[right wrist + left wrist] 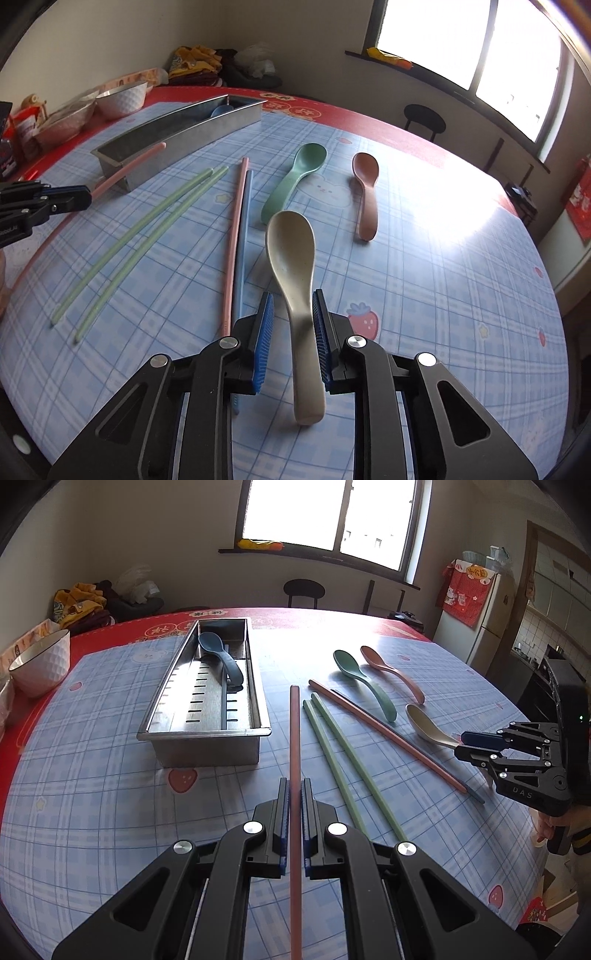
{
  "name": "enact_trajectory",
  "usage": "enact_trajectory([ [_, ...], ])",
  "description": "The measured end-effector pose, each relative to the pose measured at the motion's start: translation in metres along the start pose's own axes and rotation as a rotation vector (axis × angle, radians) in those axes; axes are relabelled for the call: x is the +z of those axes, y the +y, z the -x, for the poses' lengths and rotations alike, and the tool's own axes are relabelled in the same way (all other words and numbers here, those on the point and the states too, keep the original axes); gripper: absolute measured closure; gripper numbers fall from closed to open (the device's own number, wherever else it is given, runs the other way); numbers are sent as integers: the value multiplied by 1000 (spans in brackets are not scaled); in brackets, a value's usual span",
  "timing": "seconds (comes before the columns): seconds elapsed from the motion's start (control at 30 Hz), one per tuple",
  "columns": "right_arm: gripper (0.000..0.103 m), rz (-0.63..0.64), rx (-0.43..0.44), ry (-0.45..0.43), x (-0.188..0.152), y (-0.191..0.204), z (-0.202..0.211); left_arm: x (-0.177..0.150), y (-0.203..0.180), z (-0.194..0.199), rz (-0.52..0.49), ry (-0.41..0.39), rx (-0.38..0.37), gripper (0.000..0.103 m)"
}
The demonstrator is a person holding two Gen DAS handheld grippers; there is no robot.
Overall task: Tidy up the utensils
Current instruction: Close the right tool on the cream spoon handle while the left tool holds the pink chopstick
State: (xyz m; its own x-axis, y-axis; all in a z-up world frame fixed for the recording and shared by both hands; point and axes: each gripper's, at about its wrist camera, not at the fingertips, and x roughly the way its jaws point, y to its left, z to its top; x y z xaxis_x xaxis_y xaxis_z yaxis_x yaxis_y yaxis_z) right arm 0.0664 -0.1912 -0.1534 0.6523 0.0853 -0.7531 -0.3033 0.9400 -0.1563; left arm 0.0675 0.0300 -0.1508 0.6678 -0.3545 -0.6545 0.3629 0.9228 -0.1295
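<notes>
My left gripper (294,794) is shut on a pink chopstick (294,738) and holds it above the table, pointing toward the near right corner of the steel utensil tray (201,734). A blue spoon (221,657) lies in the tray. My right gripper (291,314) is open, its jaws on either side of the handle of a beige spoon (291,251) that lies on the table. Two green chopsticks (340,760), a second pink chopstick (384,734) on a blue one, a green spoon (364,681) and a brown spoon (393,672) lie on the cloth.
A white bowl (40,661) and snack packets stand at the table's left edge. Clothes and bags are piled at the far left. A stool (303,590) stands behind the table, under the window. A fridge (476,616) is at the right.
</notes>
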Motion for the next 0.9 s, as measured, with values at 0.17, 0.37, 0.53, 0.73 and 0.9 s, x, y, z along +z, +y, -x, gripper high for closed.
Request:
enact_trajectory([
  [0.17, 83, -8, -22, 22, 1, -4, -6, 0, 3, 1, 10, -5, -12, 97],
  [0.37, 96, -63, 1, 40, -1, -15, -14, -1, 5, 3, 17, -8, -22, 97],
  [0.53, 96, -133, 59, 23, -1, -29, -13, -1, 6, 3, 22, -10, -27, 97],
  [0.73, 96, -273, 200, -102, 14, -41, 7, -1, 6, 4, 24, -13, -34, 97],
  [0.9, 96, -376, 298, -214, 26, -37, 2, -2, 8, 6, 37, -20, -30, 97],
])
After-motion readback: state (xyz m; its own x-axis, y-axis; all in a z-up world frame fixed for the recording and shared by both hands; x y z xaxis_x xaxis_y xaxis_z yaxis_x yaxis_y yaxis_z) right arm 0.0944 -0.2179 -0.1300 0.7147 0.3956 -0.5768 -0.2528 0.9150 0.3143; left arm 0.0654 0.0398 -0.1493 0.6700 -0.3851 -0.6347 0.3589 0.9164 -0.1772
